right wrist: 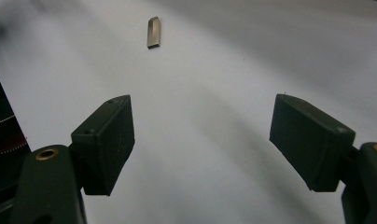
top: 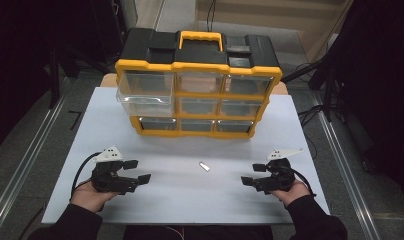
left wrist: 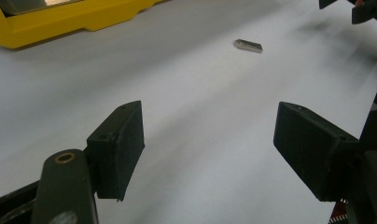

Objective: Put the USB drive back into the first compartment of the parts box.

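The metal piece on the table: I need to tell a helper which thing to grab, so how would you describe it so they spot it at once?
Start at the yellow and black drawer cabinet at the back of the white table. In front of it, on the bare surface between the left gripper and the right gripper, lies the metal piece. It is small, flat, silvery, and the one loose thing there.

white table on grey floor, dark surroundings.

Dim room, dark at the edges; the white table is evenly lit; both gripper views are soft and blurred far off.
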Motion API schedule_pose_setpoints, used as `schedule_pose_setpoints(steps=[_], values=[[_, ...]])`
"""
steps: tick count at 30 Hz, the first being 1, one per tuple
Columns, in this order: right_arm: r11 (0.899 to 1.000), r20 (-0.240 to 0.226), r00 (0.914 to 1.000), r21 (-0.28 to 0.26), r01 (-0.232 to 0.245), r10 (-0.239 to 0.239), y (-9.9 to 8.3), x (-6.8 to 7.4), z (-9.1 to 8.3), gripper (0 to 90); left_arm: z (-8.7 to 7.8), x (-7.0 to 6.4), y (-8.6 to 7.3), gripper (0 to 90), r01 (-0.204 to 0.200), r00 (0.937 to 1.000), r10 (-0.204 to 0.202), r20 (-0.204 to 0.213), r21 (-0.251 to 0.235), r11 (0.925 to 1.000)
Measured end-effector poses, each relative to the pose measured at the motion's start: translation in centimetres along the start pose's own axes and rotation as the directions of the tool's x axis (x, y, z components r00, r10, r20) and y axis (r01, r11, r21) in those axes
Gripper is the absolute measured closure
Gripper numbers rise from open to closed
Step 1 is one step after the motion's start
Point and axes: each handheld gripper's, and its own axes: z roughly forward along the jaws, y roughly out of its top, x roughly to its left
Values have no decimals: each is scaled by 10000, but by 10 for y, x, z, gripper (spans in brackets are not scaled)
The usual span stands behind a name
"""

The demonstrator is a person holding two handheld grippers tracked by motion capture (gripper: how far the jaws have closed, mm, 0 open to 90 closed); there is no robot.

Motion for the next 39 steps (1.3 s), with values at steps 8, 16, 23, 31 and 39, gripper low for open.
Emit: schedule_pose_setpoints(steps=[8, 16, 23, 31, 39], values=[[9997, -94, 9997, -99, -217, 216, -1, -2, -2, 218, 2, 4, 1, 255, -2, 9999, 3, 128, -143, 9999], [9998, -71, 9998, -80, -197, 197, -1, -2, -2, 218, 1, 4, 1, 255, 57, 9999, -54, 160, -132, 9999], [9997, -139, 9996, -81, -251, 250, -1, -3, -1, 218, 0, 5, 0, 255, 115, 9999, -112, 121, -221, 9997], [9997, -130, 9997, -99, -210, 209, 0, -3, -1, 218, -1, 5, 0, 254, 63, 9999, -60, 108, -230, 9997], [9996, -146, 9996, -158, -250, 248, 0, -3, -2, 218, 0, 4, 0, 254, 36, 9999, -33, 120, -206, 9998]])
